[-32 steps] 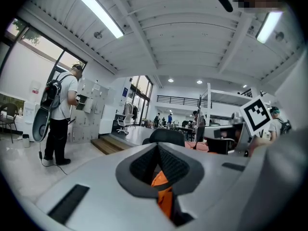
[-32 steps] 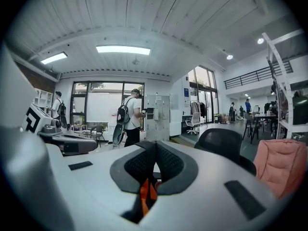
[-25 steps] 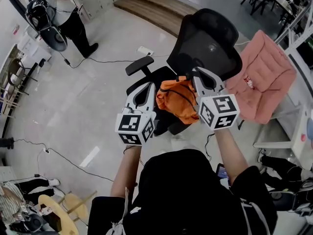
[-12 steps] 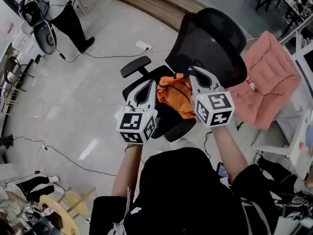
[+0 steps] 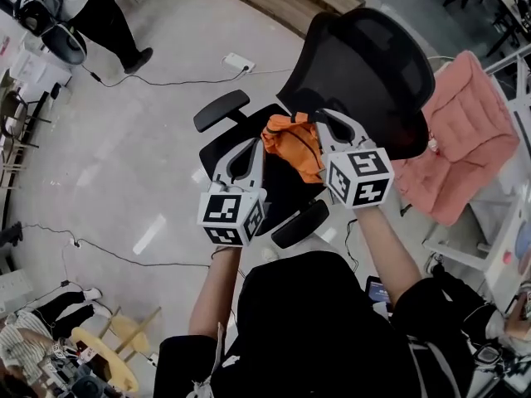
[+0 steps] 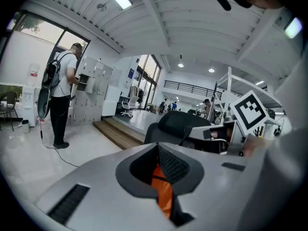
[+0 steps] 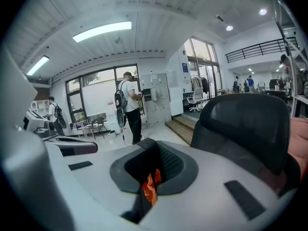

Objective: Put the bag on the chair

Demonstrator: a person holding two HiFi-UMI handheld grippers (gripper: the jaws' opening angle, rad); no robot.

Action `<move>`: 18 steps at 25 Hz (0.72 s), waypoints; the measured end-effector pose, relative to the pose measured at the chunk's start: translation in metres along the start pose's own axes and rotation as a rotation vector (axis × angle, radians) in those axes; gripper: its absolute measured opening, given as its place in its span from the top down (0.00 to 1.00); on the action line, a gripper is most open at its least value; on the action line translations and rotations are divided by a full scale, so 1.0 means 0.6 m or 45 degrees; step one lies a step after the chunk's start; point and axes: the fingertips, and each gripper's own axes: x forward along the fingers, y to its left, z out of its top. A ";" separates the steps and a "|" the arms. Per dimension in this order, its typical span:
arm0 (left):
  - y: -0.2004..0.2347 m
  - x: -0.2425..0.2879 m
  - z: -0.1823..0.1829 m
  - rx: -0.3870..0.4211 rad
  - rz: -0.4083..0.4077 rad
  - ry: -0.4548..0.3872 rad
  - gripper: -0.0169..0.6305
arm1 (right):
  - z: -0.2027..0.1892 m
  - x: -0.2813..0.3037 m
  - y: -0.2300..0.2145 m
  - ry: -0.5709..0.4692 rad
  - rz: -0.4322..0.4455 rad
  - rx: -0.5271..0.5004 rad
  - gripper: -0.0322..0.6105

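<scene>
- Over the chair (image 5: 377,65) seat, only the head view shows the orange bag (image 5: 295,146) held between both grippers.
- Each gripper view shows closed jaws: left gripper (image 6: 161,170) and right gripper (image 7: 151,174) pinching bag fabric.

Soft cloth bag (image 5: 294,144), mesh-backed chair (image 5: 371,63)

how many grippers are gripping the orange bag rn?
2. The left gripper pinches the orange bag at its left edge; the right gripper, its right edge. Nothing hidden.
</scene>
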 end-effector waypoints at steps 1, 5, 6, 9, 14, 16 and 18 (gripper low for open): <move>0.004 0.014 -0.005 0.002 0.001 0.012 0.96 | -0.006 0.015 -0.009 0.013 0.002 0.005 0.95; 0.024 0.056 -0.024 -0.023 0.013 0.062 0.96 | -0.031 0.064 -0.033 0.064 0.009 0.030 0.95; 0.029 0.068 -0.029 -0.029 0.016 0.072 0.96 | -0.035 0.076 -0.041 0.073 0.009 0.040 0.95; 0.039 0.103 -0.044 -0.041 0.015 0.101 0.96 | -0.047 0.108 -0.058 0.093 0.011 0.073 0.95; 0.046 0.140 -0.067 -0.069 0.006 0.147 0.96 | -0.068 0.138 -0.086 0.125 -0.008 0.127 0.95; 0.048 0.156 -0.078 -0.074 0.005 0.164 0.96 | -0.076 0.149 -0.103 0.131 -0.023 0.157 0.95; 0.050 0.168 -0.088 -0.080 0.004 0.181 0.96 | -0.087 0.157 -0.118 0.143 -0.040 0.187 0.95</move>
